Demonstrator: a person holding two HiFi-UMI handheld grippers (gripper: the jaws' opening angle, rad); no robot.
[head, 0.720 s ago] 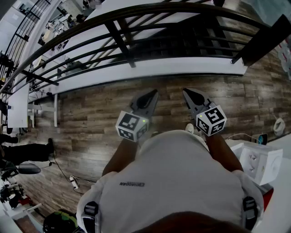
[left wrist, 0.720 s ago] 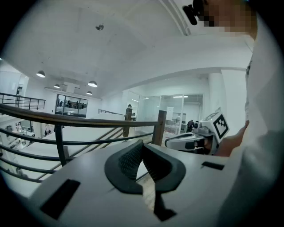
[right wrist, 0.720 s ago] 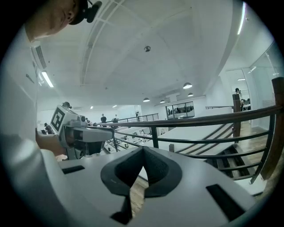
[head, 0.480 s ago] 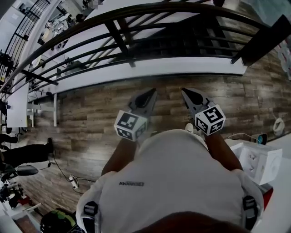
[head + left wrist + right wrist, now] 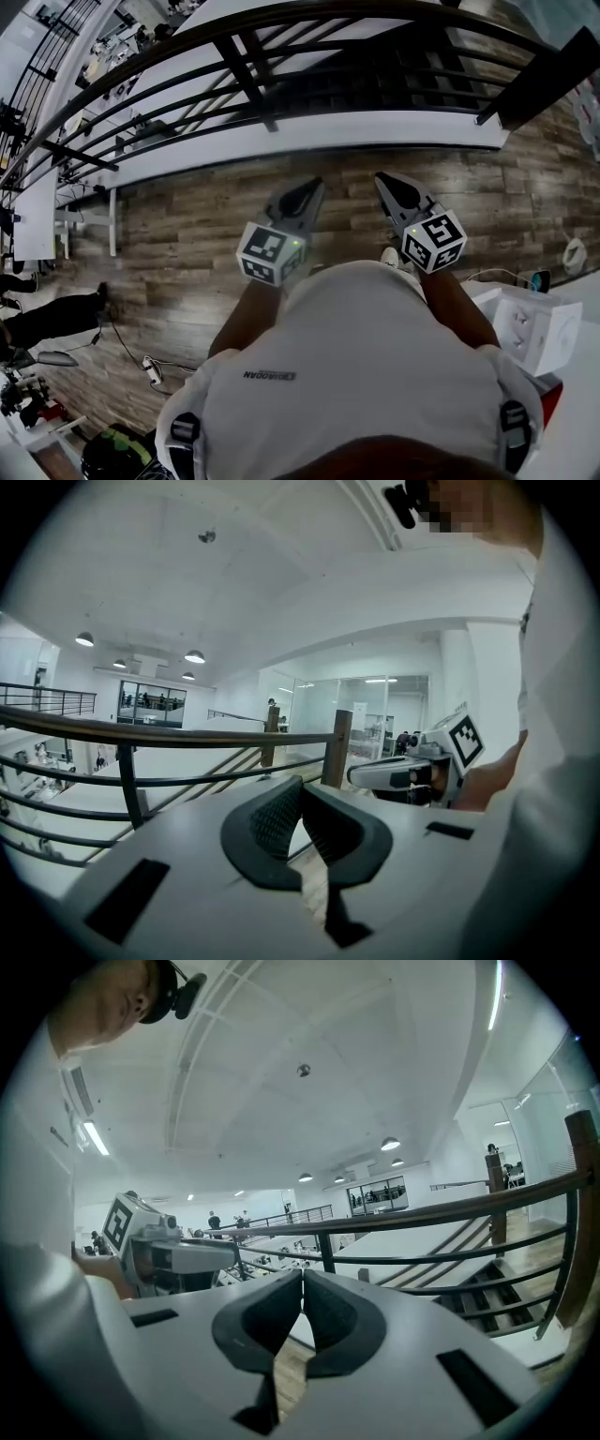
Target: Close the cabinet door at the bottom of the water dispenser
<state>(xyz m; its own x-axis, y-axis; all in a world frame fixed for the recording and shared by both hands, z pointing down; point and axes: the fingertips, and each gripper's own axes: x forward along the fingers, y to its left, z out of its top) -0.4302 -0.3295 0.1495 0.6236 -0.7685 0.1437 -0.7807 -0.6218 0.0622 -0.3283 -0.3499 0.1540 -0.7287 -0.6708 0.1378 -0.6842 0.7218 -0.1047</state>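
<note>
So, the left tool (image 5: 305, 192) and the right tool (image 5: 396, 190) sit side by side in the middle of the head view. They're above the wooden floor (image 5: 187, 225) and aimed at the black railing (image 5: 253, 66) across the top of the frame. The left tool's pads are pressed together with nothing between them. The right tool is the same, closed tight and empty. The cabinet door doesn't show in any view, so I can't tell where it is. A white box (image 5: 539, 328) sits at the lower right edge.
</note>
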